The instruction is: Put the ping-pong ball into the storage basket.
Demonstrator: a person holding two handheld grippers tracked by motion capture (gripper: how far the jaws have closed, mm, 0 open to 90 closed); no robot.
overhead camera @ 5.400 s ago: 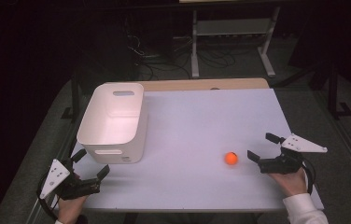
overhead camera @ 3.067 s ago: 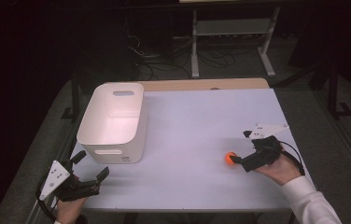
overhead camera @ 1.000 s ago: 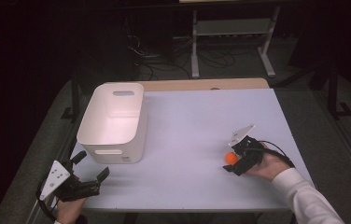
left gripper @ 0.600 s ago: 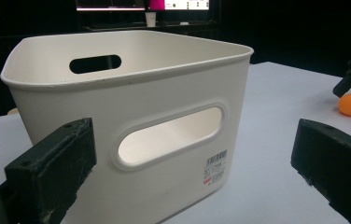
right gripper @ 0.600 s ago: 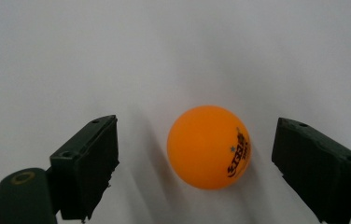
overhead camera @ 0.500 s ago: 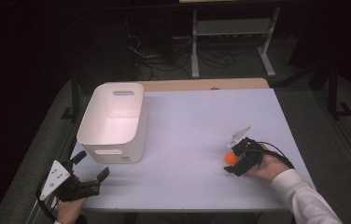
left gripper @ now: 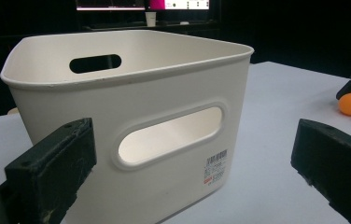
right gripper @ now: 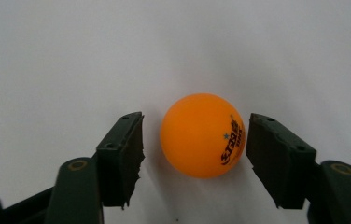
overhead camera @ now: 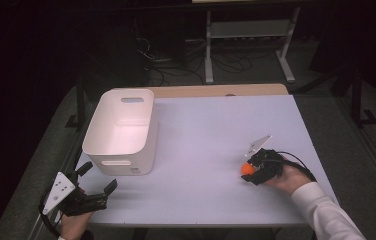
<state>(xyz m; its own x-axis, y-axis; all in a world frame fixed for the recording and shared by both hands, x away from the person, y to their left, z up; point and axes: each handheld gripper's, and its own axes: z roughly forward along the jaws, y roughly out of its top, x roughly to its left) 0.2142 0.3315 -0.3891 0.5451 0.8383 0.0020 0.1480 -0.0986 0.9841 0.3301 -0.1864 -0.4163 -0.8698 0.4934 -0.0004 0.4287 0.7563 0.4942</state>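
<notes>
**Kid:** Why is the right gripper (overhead camera: 254, 169) down so low on the table (overhead camera: 211, 135)?

**Helper:** Because the little orange ball (right gripper: 203, 135) sits on the table, right between its two black jaws. A jaw has to stand on each side of the ball to catch it.

**Kid:** Is it holding the ball already?

**Helper:** Not quite. The jaws have just been closing in on it. In the right gripper view one pad looks like it nearly touches the ball, and the other has a small gap, so the ball is not pinched yet.

**Kid:** Why go in from both sides?

**Helper:** A ball rolls easily. I think one pad alone would just push it away.

**Kid:** What about the left gripper (overhead camera: 97, 193)?

**Helper:** Its jaws are wide apart with nothing in them. It waits just in front of the white bin (left gripper: 131, 121), facing the side with the handle hole.

**Kid:** Why wait there?

**Helper:** My guess is the ball goes into the bin, and that hand may steady it.
</notes>
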